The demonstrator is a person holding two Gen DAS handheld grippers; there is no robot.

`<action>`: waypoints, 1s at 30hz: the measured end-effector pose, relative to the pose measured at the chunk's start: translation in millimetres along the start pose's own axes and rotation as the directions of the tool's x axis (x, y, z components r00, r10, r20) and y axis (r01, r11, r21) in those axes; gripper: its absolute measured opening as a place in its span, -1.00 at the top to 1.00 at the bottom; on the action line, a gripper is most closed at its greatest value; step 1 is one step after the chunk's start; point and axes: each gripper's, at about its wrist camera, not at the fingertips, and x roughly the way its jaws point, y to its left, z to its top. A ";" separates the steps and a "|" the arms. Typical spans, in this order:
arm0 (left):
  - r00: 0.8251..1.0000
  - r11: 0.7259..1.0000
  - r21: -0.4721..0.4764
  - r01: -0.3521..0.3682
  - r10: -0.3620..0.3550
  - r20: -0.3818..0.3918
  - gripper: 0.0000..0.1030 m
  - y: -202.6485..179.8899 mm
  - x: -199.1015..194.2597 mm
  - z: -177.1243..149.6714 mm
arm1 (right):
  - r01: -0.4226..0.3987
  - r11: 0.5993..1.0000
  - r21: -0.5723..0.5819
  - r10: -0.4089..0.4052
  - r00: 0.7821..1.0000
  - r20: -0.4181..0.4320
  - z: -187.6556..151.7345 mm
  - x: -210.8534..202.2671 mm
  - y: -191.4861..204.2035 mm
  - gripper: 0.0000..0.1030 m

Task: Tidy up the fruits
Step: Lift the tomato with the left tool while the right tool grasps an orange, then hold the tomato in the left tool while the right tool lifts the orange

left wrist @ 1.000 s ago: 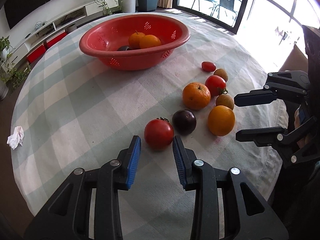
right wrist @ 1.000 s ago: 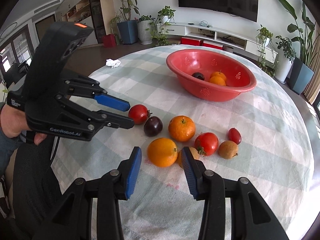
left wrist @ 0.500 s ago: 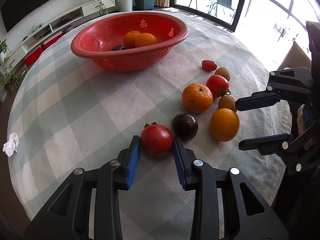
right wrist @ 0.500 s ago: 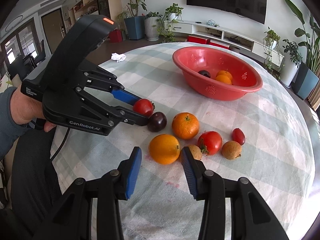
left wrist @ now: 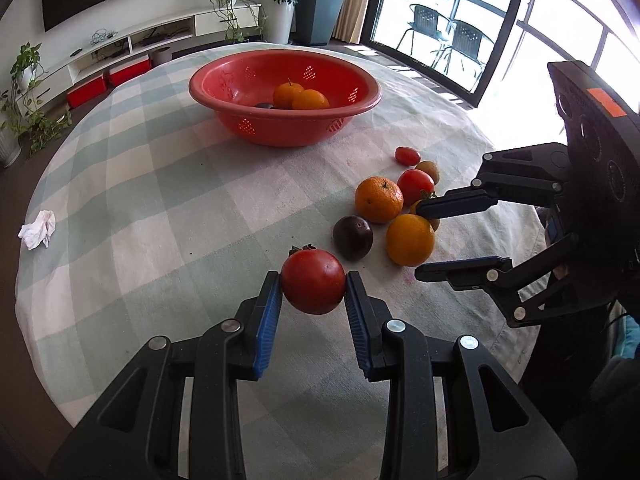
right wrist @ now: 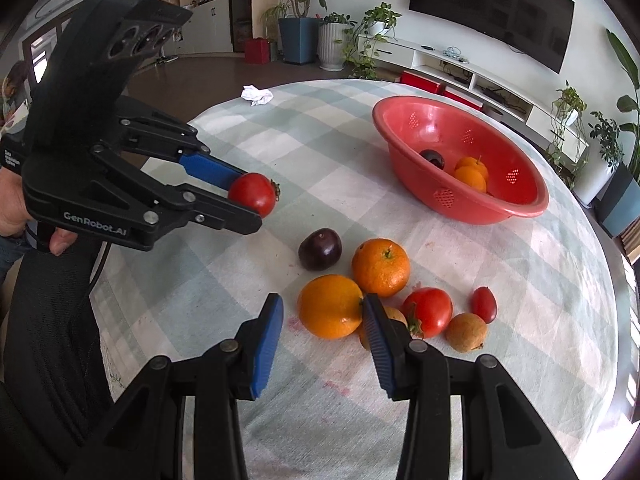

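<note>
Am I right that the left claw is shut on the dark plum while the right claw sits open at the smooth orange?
Not quite. The left claw is shut on the red tomato, not the dark plum, which lies free on the tablecloth; the right wrist view shows this plainly. The rest holds: the right claw sits open at the smooth orange.

Around the round checked table [left wrist: 168,200] we see a wall-mounted television [right wrist: 492,8] above a low white shelf unit [right wrist: 472,68], potted plants [left wrist: 316,4], and bright glass doors [left wrist: 448,20] beyond.
</note>
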 end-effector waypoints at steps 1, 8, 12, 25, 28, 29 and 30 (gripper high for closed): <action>1.000 1.000 -0.002 0.001 -0.001 0.000 0.42 -0.8 -0.7 -1.0 | 0.003 1.000 -0.021 -0.003 1.000 -0.011 2.0 1.5 0.9 0.11; 1.000 1.000 -0.013 0.008 -0.008 0.014 0.41 -3.4 -4.9 -4.2 | 0.011 0.988 -0.155 -0.026 0.995 -0.094 11.8 14.3 3.8 0.11; 1.000 1.000 -0.021 0.010 -0.009 0.019 0.41 -2.6 -5.6 -4.0 | 0.022 0.979 -0.203 -0.044 0.993 -0.108 13.4 19.4 7.3 0.14; 0.999 1.000 -0.025 0.017 -0.016 0.052 0.41 -7.3 -14.2 5.0 | -0.095 0.995 0.029 0.094 0.995 0.032 12.2 -22.0 -16.8 0.22; 0.998 1.000 -0.024 0.012 -0.011 0.065 0.41 -5.8 -17.8 14.3 | -0.138 0.984 0.109 0.131 0.989 0.072 8.1 -31.2 -30.8 0.22; 0.997 1.000 -0.026 0.009 -0.007 0.071 0.41 -3.7 -19.6 18.7 | -0.142 0.980 0.137 0.131 0.988 0.084 7.5 -33.7 -37.9 0.22; 0.997 1.000 -0.028 0.004 -0.002 0.079 0.41 -1.4 -21.8 24.0 | -0.139 0.976 0.166 0.125 0.987 0.097 7.1 -36.6 -45.9 0.22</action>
